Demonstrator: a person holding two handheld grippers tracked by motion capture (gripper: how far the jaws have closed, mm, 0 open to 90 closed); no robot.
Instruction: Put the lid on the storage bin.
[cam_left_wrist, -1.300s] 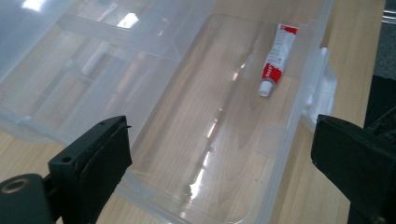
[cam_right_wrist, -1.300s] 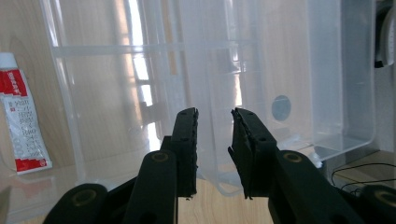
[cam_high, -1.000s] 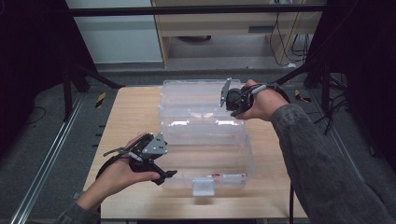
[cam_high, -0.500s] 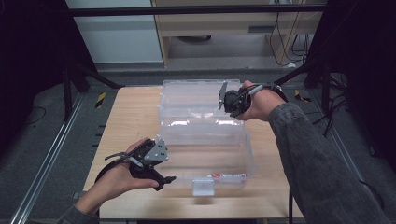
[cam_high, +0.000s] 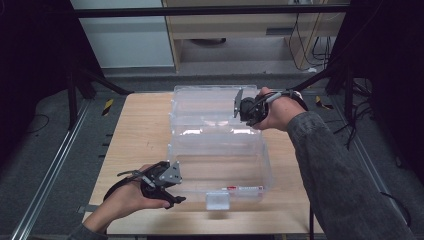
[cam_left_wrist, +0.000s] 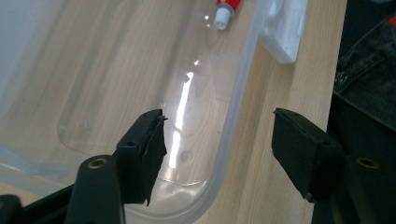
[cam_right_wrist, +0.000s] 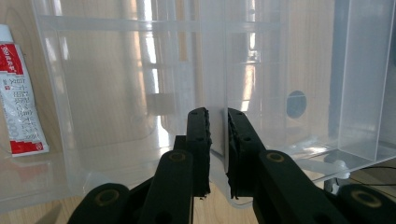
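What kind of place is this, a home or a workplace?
Probably a laboratory or workshop set up for recording. A plain light wooden table stands on grey carpet between black metal frame legs, bundles of cables hang behind it, and yellow-black tape marks the floor.

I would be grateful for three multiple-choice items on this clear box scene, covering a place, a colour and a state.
1. Where does the tube lie?
A. inside the clear box
B. on the floor
C. on the raised lid

2. What colours does the tube show?
A. green and black
B. red and white
C. blue and yellow

3. How does the right gripper stand?
A. wide open above the table
B. shut on the lid
C. shut on the tube

Answers:
1 A, it lies on the floor of the clear box, near the front wall.
2 B, red print and a white cap show.
3 B, its jaws pinch the edge of the lid.
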